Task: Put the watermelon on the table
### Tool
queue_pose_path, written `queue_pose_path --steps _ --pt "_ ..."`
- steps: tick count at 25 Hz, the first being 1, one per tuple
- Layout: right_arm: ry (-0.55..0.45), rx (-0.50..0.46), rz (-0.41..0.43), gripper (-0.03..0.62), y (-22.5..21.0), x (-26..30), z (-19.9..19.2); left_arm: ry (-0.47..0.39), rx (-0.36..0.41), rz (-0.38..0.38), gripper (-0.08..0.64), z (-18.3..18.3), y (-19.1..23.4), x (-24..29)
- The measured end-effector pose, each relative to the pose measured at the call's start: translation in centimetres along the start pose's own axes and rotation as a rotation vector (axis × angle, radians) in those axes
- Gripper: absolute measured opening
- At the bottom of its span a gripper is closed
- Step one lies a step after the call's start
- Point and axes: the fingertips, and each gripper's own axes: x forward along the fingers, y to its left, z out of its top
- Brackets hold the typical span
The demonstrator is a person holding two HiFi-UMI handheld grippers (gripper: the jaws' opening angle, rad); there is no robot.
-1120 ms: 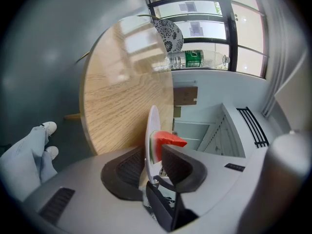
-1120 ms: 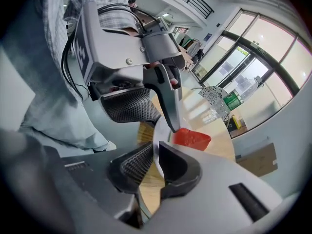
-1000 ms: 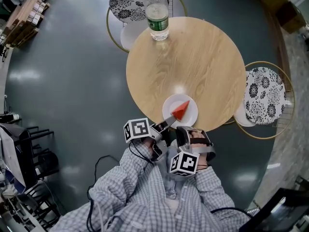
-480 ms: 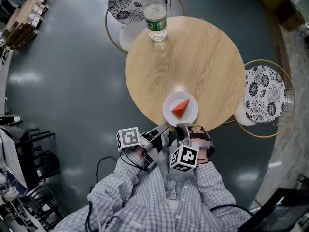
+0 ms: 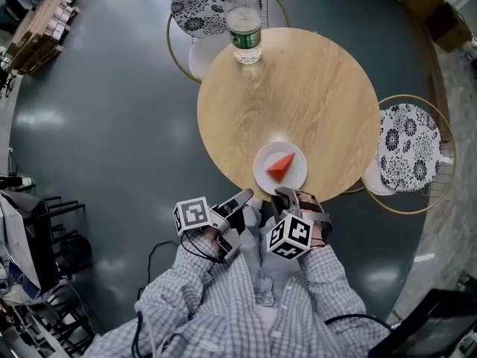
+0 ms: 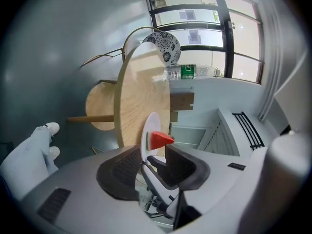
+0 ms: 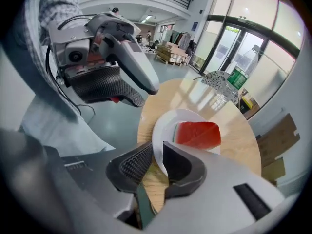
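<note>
A red watermelon wedge (image 5: 280,168) lies on a white plate (image 5: 297,177) at the near edge of the round wooden table (image 5: 298,88). My right gripper (image 5: 287,195) is at the plate's near rim. In the right gripper view the plate's rim (image 7: 163,128) sits between the jaws of the right gripper (image 7: 156,150), which are shut on it, with the wedge (image 7: 197,133) just beyond. My left gripper (image 5: 242,198) hangs off the table edge, left of the plate. In its own view the left gripper (image 6: 152,152) is open and holds nothing, and the wedge (image 6: 158,139) is ahead of it.
A plastic water bottle (image 5: 244,22) stands at the table's far edge. Two wire chairs with black-and-white patterned cushions stand by the table, one at the far side (image 5: 201,6) and one at the right (image 5: 406,148). Grey floor surrounds the table.
My left gripper has drawn back from the plate toward the person's body. The right gripper stays at the plate's rim, and the wedge rests on the plate.
</note>
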Motion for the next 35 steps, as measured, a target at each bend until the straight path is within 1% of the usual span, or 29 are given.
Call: queue_pose_path --steps 2,4,7,10,11,12,13,15,16,18,19,23,25,27,29,31,33,35 --pt "-0.033 0.074 0.001 0.073 -0.3 -0.4 0.3 0.012 0.037 -0.005 0.146 -0.2 -0.6 0.1" --pt "-0.073 0.165 0.024 0.081 -0.2 -0.9 0.6 0.020 0.060 -0.006 0.146 -0.2 -1.0 0.2" --pt "-0.167 0.373 0.077 0.080 -0.3 -2.2 1.3 0.033 0.093 -0.001 0.146 -0.4 -1.3 0.2" --pt "-0.270 0.588 0.078 0.079 -1.8 -3.8 1.6 0.055 0.147 -0.034 0.144 -0.6 -2.3 0.5" --pt "-0.304 0.657 0.070 0.071 -2.5 -4.3 1.4 0.055 0.165 -0.050 0.143 -0.7 -2.8 0.5" --pt "-0.339 0.728 0.059 0.029 -3.1 -4.8 1.2 0.049 0.188 -0.058 0.136 -0.6 -3.2 0.6" --pt "-0.373 0.797 0.047 0.008 -3.7 -5.3 0.9 0.038 0.218 -0.056 0.096 -0.5 -3.6 0.6" --pt "-0.427 0.904 0.019 0.008 -4.7 -6.3 0.5 0.023 0.296 -0.040 0.020 -0.3 -4.2 0.6" --pt "-0.445 0.939 0.004 0.008 -5.2 -6.7 0.3 0.023 0.333 -0.038 0.008 -0.4 -4.6 0.7" --pt "-0.474 0.978 -0.018 0.008 -5.8 -7.6 0.1 0.028 0.384 -0.050 0.007 -0.6 -5.6 0.8" --pt "-0.488 0.989 -0.022 0.008 -6.0 -8.0 0.1 0.029 0.396 -0.058 0.006 -0.7 -6.0 0.9" --pt "-0.575 1.063 0.018 0.008 -6.4 -9.8 0.8 0.013 0.385 -0.093 0.006 -0.7 -7.8 1.0" --pt "-0.612 1.083 0.018 0.008 -6.8 -10.7 1.0 0.014 0.403 -0.105 0.006 -0.9 -8.7 1.0" --pt "-0.635 1.082 0.006 0.008 -7.2 -11.6 1.1 0.035 0.457 -0.107 0.006 -1.3 -9.6 1.0" --pt "-0.657 1.078 -0.007 0.008 -7.7 -12.4 1.3 0.068 0.535 -0.103 0.006 -1.9 -10.6 0.9" --pt "-0.674 1.071 -0.030 0.008 -8.2 -13.3 1.5 0.094 0.596 -0.111 0.006 -2.4 -11.7 1.0" --pt "-0.691 1.066 -0.056 0.008 -8.7 -14.3 1.6 0.102 0.627 -0.128 0.006 -2.7 -13.0 1.0" --pt "-0.712 1.061 -0.077 0.008 -9.3 -15.4 1.9 0.096 0.643 -0.152 0.006 -2.9 -14.4 1.0"
